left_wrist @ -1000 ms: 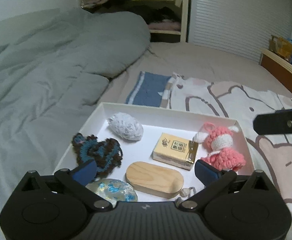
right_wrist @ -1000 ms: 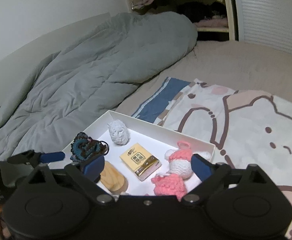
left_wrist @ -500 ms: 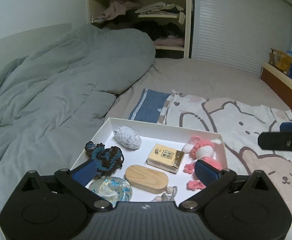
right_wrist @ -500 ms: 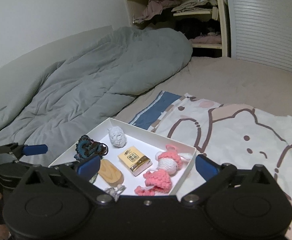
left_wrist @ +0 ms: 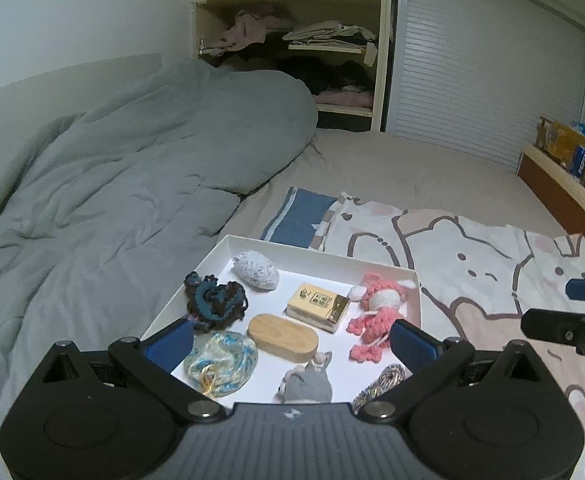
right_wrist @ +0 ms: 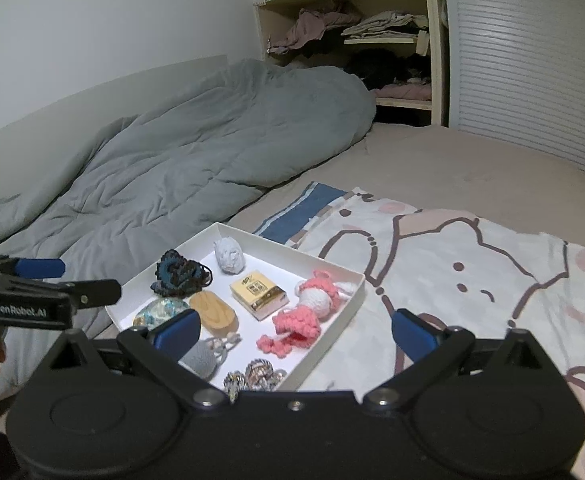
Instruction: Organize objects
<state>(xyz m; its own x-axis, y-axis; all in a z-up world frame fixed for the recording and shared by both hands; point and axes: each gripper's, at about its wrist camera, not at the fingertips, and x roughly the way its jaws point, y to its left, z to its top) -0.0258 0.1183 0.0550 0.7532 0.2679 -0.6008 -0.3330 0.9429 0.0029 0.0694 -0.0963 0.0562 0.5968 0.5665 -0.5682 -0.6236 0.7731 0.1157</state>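
Note:
A white tray [left_wrist: 320, 249] lies on the bed. It holds a white crochet lump [left_wrist: 255, 271], a dark blue-brown crochet piece [left_wrist: 216, 300], a yellow box [left_wrist: 318, 307], an oval wooden case [left_wrist: 283, 338], a pink crochet doll [left_wrist: 378, 310], a shiny blue-gold item [left_wrist: 222, 360], a grey knitted animal [left_wrist: 306, 386] and a metallic chain [left_wrist: 380, 384]. My left gripper [left_wrist: 291, 344] hangs open above the tray's near end, with nothing between its pads. My right gripper [right_wrist: 295, 336] is also open and empty, over the tray's near right corner [right_wrist: 304, 376].
A rumpled grey duvet [left_wrist: 124, 200] covers the bed's left side. A cartoon-print cloth [left_wrist: 492, 256] lies right of the tray, with a blue striped cloth [left_wrist: 296, 216] behind it. An open shelf with clothes [left_wrist: 312, 44] and a slatted door stand at the back. A wooden ledge [left_wrist: 564, 184] runs along the right.
Both grippers have drawn back and up from the tray, so it looks smaller and farther. The grey animal and the chain at its near end have come into view.

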